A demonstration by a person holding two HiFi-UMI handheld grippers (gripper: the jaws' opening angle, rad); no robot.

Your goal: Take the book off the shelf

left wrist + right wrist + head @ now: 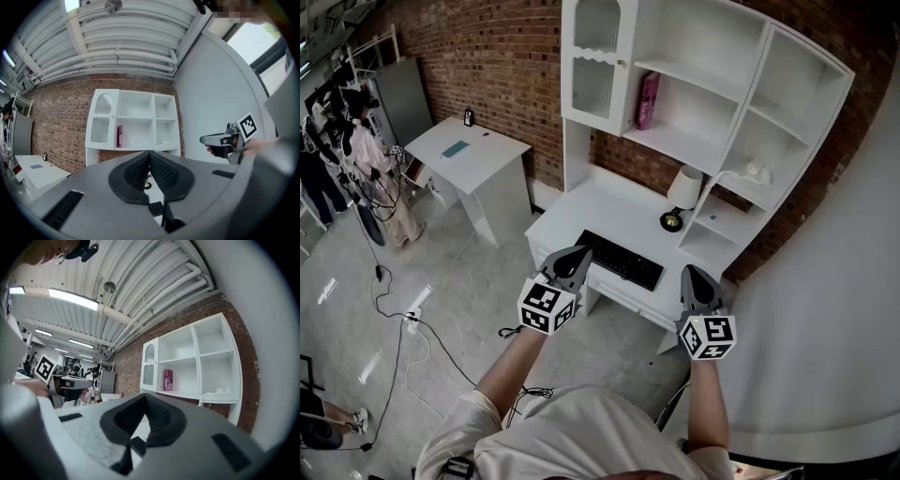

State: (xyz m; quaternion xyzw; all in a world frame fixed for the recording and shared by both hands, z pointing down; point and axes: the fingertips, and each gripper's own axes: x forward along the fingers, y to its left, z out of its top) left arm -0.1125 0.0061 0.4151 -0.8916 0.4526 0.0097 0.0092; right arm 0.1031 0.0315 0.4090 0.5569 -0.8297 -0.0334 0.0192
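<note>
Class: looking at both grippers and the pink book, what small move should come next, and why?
Probably move the right gripper toward the pink book, opening its jaws: it and the left gripper are shut, held well short of the shelf.

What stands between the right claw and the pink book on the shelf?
In the head view, a white lamp on the desk stands between the right claw and the pink book.

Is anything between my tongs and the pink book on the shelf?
Nothing visible. The pink book stands in an open shelf bay; the keyboard and lamp sit lower, on the desk.
</note>
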